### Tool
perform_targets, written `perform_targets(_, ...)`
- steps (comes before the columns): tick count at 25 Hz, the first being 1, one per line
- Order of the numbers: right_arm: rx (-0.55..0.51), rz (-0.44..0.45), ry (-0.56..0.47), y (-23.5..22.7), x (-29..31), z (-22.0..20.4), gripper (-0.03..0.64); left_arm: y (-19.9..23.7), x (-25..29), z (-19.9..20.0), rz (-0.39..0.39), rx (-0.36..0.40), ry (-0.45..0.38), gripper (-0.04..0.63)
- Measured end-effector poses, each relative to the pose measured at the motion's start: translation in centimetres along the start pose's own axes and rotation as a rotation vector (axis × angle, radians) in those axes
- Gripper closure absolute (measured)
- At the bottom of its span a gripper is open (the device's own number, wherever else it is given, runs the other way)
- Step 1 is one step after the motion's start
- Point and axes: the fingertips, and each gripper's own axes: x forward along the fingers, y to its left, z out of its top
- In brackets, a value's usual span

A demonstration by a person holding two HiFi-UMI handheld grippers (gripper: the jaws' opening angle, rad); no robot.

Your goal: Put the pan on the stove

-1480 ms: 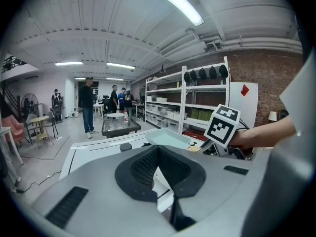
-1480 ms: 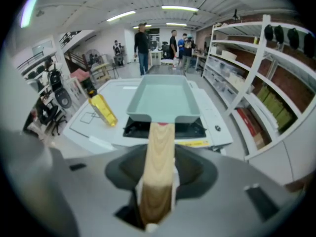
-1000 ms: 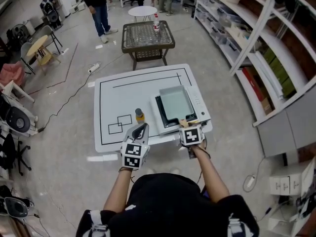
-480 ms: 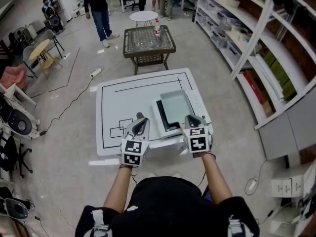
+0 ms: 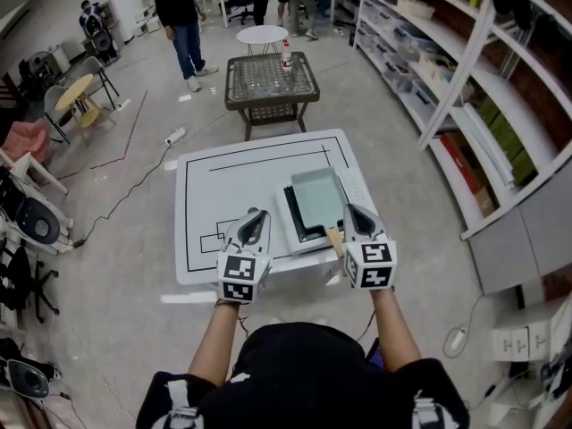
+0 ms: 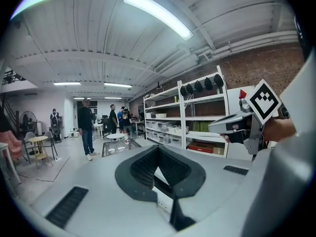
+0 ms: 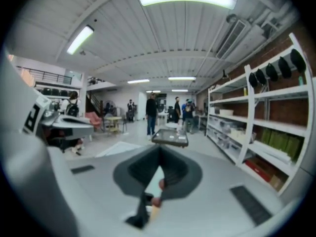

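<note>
Two tools are held over the near edge of the white tabletop (image 5: 228, 181): the left hand-held gripper (image 5: 257, 214) and the right hand-held gripper (image 5: 351, 210), one at each side of the near end of the stove (image 5: 357, 181). The left hand-held gripper is seen just left of the stove, over the black-lined part of the tabletop. Its jaws are pressed together, with nothing between them. The right hand-held gripper is seen over the stove's near right corner. Its jaws are likewise pressed together, and nothing is pinched.

The pan (image 5: 317, 193), shallow, rectangular and pale grey-green, is set flat on the stove's dark top. Its wooden handle (image 5: 333, 238) juts past the stove's near edge, just left of the right hand-held gripper; whether the two touch cannot be told.

Beyond the stove, past the tabletop's far edge, a low dark table (image 5: 268, 74) is seen on the floor, with a bottle (image 5: 286, 58) stood on it. Farther beyond the stove a person (image 5: 183, 12) is standing. To the right of the stove, long shelves (image 5: 447, 70) are ranged along the wall.
</note>
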Motion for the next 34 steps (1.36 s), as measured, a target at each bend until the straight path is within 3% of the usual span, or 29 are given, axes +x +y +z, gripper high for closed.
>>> perform_targets(4,0.002,0.024,-0.020,0.4,-0.3,0.0,0.583,-0.2,0.0,0.3,-0.007,-0.002,-0.010,0.569)
perform_targets(8,-0.004,0.040,-0.021,0.7,-0.4,-0.1,0.583,-0.4,-0.1,0.9,-0.028,-0.052,-0.027,0.569)
perform_targets(34,-0.012,0.064,0.004,1.4,1.1,-0.8,0.583,0.5,0.0,1.1,0.015,-0.031,-0.045,0.569)
